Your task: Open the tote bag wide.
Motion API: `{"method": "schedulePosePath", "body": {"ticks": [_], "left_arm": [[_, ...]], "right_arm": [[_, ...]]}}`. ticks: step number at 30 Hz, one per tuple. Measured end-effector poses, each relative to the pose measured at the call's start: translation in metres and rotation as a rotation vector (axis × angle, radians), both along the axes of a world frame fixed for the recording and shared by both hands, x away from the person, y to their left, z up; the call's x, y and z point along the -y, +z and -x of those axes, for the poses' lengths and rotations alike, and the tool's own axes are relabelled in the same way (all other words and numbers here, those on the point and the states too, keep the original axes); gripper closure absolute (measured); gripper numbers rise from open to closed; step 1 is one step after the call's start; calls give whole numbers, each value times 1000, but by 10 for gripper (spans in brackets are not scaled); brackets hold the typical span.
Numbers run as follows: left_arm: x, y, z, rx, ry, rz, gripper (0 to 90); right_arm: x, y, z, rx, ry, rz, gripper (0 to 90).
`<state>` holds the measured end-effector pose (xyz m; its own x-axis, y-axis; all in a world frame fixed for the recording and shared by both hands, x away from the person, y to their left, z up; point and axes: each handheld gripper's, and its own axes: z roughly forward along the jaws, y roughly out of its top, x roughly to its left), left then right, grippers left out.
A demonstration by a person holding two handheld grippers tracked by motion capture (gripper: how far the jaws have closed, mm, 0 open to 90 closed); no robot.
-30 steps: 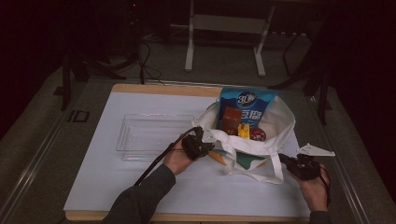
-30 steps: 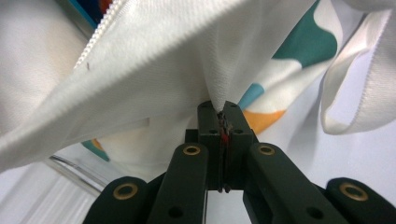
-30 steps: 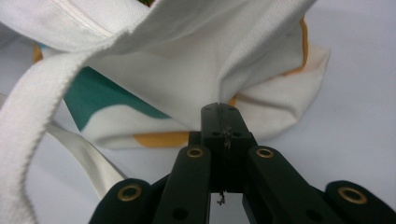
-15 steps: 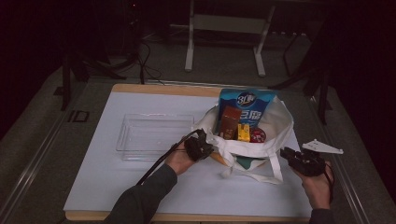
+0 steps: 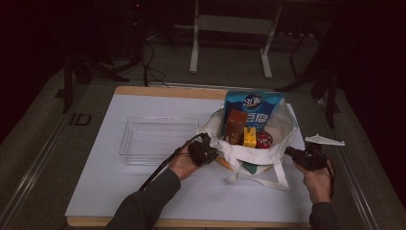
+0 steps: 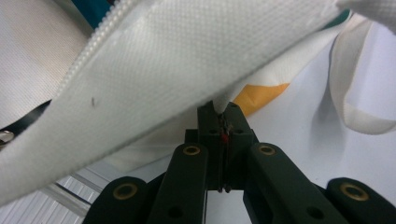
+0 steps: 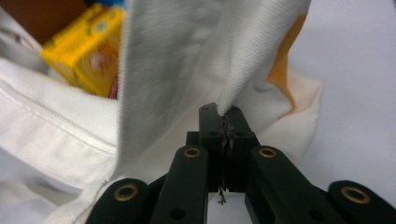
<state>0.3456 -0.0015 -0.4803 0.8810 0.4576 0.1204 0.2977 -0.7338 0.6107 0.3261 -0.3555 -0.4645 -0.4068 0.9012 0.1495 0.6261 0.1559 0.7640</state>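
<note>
your left gripper (image 6: 223, 108) and right gripper (image 7: 225, 111) each pinch the bag (image 5: 277, 143) rim, right of the tray (image 5: 158, 139). soft cloth (loaded, saggy): grip the hem.

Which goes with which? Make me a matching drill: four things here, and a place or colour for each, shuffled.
Things:
1. tray
2. blue pack
3. yellow box
4. left gripper

Matches:
A. stands tallest in the bag
B. clear, left of the bag
C. shut on the bag's cloth
D. small, inside the bag

Pairs: 1-B, 2-A, 3-D, 4-C
</note>
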Motion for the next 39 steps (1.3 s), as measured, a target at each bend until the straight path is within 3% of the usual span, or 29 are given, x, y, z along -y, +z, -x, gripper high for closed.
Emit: {"method": "schedulePosePath", "body": {"ticks": [1,9,12,16,20,25,30,32,39], "left_arm": [[1,0,0,3,-7,-9,886],[2,0,1,6,-6,-16,885],[1,0,0,4,-6,-10,885],[1,0,0,-1,-4,-1,881],[-8,4,0,-35,0,65,823],[-23,15,2,-42,9,131,752],[-40,31,4,-7,36,176,670],[-46,38,5,31,53,174,647],[-66,66,1,78,72,251,598]], "right_arm": [[-3,-4,0,-9,6,32,891],[-10,-24,-8,-75,-27,110,894],[-9,-35,-12,-102,-44,99,894],[-7,-37,-12,-103,-51,74,893],[-8,-33,-11,-99,-45,92,892],[-7,-32,-10,-94,-42,88,890],[-7,-32,-9,-89,-44,86,889],[-8,-32,-9,-88,-44,87,889],[-7,-32,-8,-85,-45,83,888]]}}
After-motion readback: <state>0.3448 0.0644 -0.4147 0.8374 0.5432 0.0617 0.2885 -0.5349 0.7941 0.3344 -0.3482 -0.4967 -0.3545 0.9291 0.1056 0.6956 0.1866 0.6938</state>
